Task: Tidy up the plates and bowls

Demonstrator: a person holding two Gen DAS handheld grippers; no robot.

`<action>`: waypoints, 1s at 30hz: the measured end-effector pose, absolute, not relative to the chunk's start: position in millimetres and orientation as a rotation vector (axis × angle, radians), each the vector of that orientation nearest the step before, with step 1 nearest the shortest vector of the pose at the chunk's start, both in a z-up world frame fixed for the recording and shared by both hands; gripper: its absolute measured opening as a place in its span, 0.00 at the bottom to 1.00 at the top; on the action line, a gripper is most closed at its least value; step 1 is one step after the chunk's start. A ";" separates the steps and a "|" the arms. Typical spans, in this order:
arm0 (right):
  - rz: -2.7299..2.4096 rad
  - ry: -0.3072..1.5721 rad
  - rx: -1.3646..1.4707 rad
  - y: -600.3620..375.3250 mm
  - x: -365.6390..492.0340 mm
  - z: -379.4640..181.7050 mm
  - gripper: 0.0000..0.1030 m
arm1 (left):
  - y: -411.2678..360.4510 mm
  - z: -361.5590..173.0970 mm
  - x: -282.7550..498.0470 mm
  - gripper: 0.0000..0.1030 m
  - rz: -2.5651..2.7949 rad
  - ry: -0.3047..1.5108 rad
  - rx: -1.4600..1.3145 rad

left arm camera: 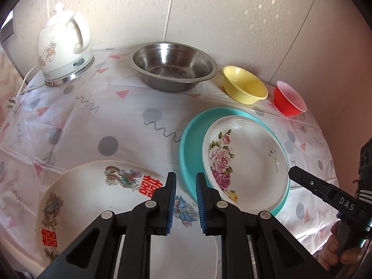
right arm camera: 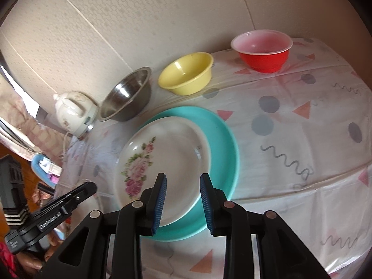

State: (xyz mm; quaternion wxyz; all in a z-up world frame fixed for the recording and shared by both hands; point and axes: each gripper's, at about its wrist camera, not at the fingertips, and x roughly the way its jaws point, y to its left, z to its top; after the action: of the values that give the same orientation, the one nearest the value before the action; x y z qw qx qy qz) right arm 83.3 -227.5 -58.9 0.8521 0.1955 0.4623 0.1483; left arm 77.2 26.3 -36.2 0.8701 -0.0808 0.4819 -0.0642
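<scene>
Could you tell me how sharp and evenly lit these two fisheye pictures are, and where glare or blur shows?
Left wrist view: sharp, daylit, with bright streaks of glare inside the stainless steel bowl; edges bend and darken at the corners. Right wrist view: the rose-patterned white plate and the teal plate under it look smeared, while the red plastic bowl stays fairly crisp.

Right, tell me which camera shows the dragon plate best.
The left wrist view: the dragon plate lies below the left gripper, with its dragon prints and red characters plain, though the fingers hide part of it. The right wrist view shows nothing of it, only the rose plate on the teal plate.
</scene>
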 end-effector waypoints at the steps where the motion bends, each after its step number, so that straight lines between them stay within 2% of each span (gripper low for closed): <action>1: 0.333 0.972 0.417 -225.6 81.6 -57.3 0.29 | 29.3 -35.7 76.5 0.17 -0.136 1.008 -0.180; 15: 0.691 1.059 0.384 -154.3 59.2 -54.9 0.29 | 94.0 -22.7 56.6 0.17 -0.071 0.964 -0.283; 25: 0.753 1.153 0.333 -118.5 51.6 -79.4 0.29 | 164.1 -18.2 21.6 0.21 0.026 0.921 -0.332; 30: 0.768 1.160 0.332 -114.6 51.4 -82.0 0.29 | 193.8 -25.0 -0.6 0.27 0.064 0.921 -0.344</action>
State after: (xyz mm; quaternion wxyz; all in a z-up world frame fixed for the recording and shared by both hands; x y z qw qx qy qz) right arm 51.4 -114.6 -82.0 0.7550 0.1522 0.5319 0.3520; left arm -0.6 193.8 -25.0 0.8811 -0.1651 0.4421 0.0306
